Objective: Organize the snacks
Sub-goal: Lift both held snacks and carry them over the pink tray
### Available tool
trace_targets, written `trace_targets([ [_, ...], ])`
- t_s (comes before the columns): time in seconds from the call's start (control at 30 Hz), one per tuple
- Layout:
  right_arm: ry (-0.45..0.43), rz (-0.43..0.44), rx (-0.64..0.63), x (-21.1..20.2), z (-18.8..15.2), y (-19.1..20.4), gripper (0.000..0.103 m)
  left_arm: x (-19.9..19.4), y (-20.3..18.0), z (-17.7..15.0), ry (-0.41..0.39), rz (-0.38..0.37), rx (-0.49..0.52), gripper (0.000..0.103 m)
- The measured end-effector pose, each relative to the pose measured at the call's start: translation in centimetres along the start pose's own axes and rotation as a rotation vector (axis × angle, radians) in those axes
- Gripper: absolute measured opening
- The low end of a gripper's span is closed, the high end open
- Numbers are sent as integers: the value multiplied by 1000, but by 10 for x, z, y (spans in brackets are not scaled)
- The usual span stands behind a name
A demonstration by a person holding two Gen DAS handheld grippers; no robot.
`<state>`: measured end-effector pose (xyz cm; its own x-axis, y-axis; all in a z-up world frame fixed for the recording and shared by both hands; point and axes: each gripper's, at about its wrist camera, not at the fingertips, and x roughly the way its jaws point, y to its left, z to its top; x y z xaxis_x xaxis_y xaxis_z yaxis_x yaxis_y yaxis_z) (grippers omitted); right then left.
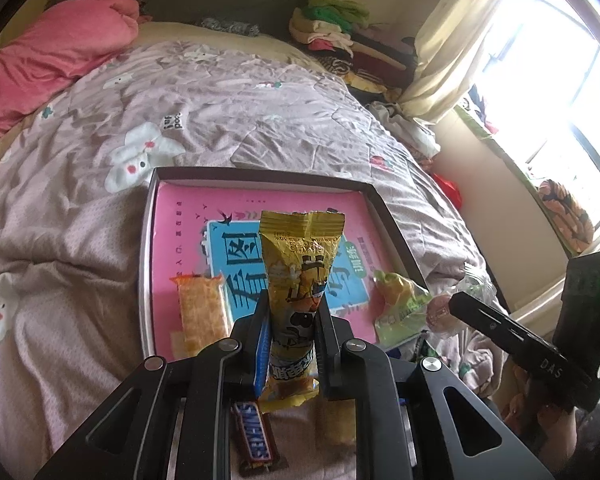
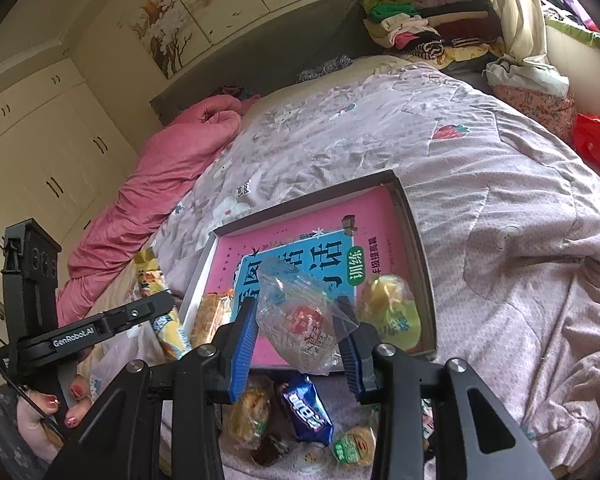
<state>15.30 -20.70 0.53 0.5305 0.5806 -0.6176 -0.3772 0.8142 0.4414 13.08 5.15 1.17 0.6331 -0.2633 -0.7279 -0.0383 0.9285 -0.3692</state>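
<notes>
- Two handheld grippers work over a bed covered by a mauve printed quilt (image 1: 240,120), each one carrying a snack.
- The left gripper (image 1: 290,316) is pinched tight on a tall yellow snack packet (image 1: 300,264), gripping it low on its body so the crimped top stands upright over the tray.
- The right gripper (image 2: 296,332) has its blue-padded fingers (image 2: 244,344) pressed against the sides of a clear plastic-wrapped snack (image 2: 304,316), which it holds over the near edge of the tray.
- A shallow dark-rimmed tray (image 2: 416,216) lies on the quilt, its floor covered by a pink book (image 2: 328,220) with a blue title panel.
- Inside the tray, an orange-wrapped cracker bar (image 1: 200,312) rests near the left side, and a green-and-yellow pouch (image 1: 400,304) rests at the right side.
- On the quilt in front of the tray, loose snacks wait: a Snickers bar (image 1: 254,436) seen under the left gripper, a blue-wrapped candy bar (image 2: 306,408), a clear-wrapped pastry (image 2: 250,412) just left of it, and a small round green-labelled cake (image 2: 352,444) to its right.
- A person's hand (image 2: 56,412) with red-painted nails grips the handle of the left gripper at the lower left of the right wrist view.
- A pink duvet (image 1: 48,60) is bunched along the far left side of the bed, and a pile of folded clothes (image 2: 416,24) sits by the headboard near the curtain.
</notes>
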Motion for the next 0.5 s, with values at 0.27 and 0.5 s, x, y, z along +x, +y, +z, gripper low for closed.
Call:
trace_targets([
  [0.27, 27, 16, 9, 22, 6, 5, 39, 20, 1, 8, 19, 5, 6, 19],
  [0.5, 50, 18, 5, 37, 6, 8, 39, 33, 2, 9, 39, -1, 0, 19],
])
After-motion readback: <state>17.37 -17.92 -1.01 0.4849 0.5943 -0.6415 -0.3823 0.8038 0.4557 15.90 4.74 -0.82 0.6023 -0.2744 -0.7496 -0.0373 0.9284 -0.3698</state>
